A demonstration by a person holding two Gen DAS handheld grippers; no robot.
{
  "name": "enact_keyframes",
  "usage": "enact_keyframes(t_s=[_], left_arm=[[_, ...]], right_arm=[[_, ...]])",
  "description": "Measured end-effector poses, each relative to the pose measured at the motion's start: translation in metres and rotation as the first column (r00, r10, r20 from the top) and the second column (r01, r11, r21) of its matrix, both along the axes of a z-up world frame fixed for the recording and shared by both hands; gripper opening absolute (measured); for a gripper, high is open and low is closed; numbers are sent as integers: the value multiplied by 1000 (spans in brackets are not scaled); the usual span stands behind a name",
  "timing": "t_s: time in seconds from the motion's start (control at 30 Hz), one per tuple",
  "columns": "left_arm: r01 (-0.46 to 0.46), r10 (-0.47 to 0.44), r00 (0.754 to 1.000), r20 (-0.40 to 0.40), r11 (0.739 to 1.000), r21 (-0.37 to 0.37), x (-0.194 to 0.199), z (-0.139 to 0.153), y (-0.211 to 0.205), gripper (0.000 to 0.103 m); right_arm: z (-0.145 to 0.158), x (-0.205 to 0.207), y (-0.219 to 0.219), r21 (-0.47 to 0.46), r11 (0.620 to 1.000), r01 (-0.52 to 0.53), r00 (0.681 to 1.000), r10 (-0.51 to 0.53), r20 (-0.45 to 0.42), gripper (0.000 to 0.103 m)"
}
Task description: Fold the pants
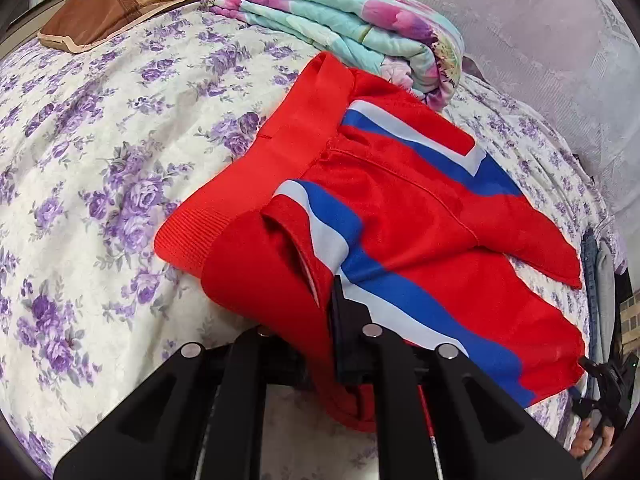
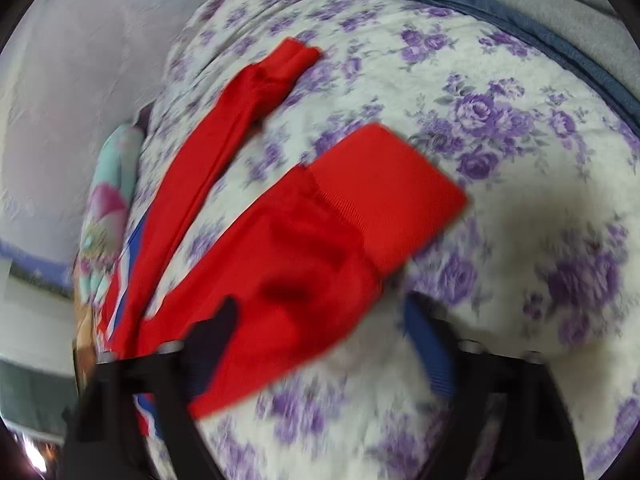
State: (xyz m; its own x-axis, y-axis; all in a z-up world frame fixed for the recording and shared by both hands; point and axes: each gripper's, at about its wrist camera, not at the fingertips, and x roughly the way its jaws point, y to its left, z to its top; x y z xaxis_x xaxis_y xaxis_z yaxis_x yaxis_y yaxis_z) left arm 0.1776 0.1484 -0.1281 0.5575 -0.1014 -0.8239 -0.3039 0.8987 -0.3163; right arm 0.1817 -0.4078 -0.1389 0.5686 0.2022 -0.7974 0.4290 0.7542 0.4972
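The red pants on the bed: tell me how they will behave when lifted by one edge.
The red pants will probably sag and drape: they already lie in soft creases. The smooth, slightly shiny fabric looks slippery, so layers may slide apart. The ribbed leg cuff looks thicker and may hold its shape better. The left gripper already pinches an edge.

pants [image 1: 400, 208]: 1 red pair | folded floral quilt [image 1: 340, 20]: 1 | brown pillow [image 1: 120, 4]: 1 | floral bedsheet [image 1: 100, 160]: 1 | denim garment [image 2: 500, 12]: 1 | grippers: 2, left gripper [image 1: 336, 320], right gripper [image 2: 320, 340]
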Motion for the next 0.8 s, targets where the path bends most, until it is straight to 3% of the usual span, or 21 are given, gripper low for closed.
enact_keyframes(t_s=[0.03,0.13,0.27,0.4,0.57,0.63,0.67,0.7,0.73,0.8], left_arm=[[2,-2,1000,-2,1000,8,1,0,-1,9],[4,-3,1000,-15,1000,27,7,-2,-3,9],[17,-17,1000,-6,1000,24,-5,6,-2,9],[48,-48,999,-10,999,12,-43,17,8,8],[78,-77,997,-33,996,38,-73,11,17,9],[103,-98,993,-71,992,75,-66,-2,11,17],[105,-99,993,-69,990,93,-67,-4,9,18],[110,-104,993,-58,987,114,-71,1,7,30],[132,-126,991,-50,984,123,-76,7,5,56],[149,-148,989,-14,979,140,-92,23,8,75]], right_arm=[[-5,4,0,18,1000,-19,1000,19,5,6],[-12,0,-3,68,998,12,1000,-14,24,5],[17,-26,9,-39,999,-16,999,17,28,5],[39,-82,13,-58,996,-64,996,67,55,5],[19,-128,22,-78,992,-101,995,101,7,7],[-2,-120,28,-113,987,-112,993,107,-52,16],[1,-120,31,-147,983,-114,993,111,-24,19],[4,-120,35,-162,978,-133,991,129,-33,33],[9,-118,40,-173,971,-163,986,157,-49,54],[29,-123,46,-283,947,-150,988,136,-69,68]])
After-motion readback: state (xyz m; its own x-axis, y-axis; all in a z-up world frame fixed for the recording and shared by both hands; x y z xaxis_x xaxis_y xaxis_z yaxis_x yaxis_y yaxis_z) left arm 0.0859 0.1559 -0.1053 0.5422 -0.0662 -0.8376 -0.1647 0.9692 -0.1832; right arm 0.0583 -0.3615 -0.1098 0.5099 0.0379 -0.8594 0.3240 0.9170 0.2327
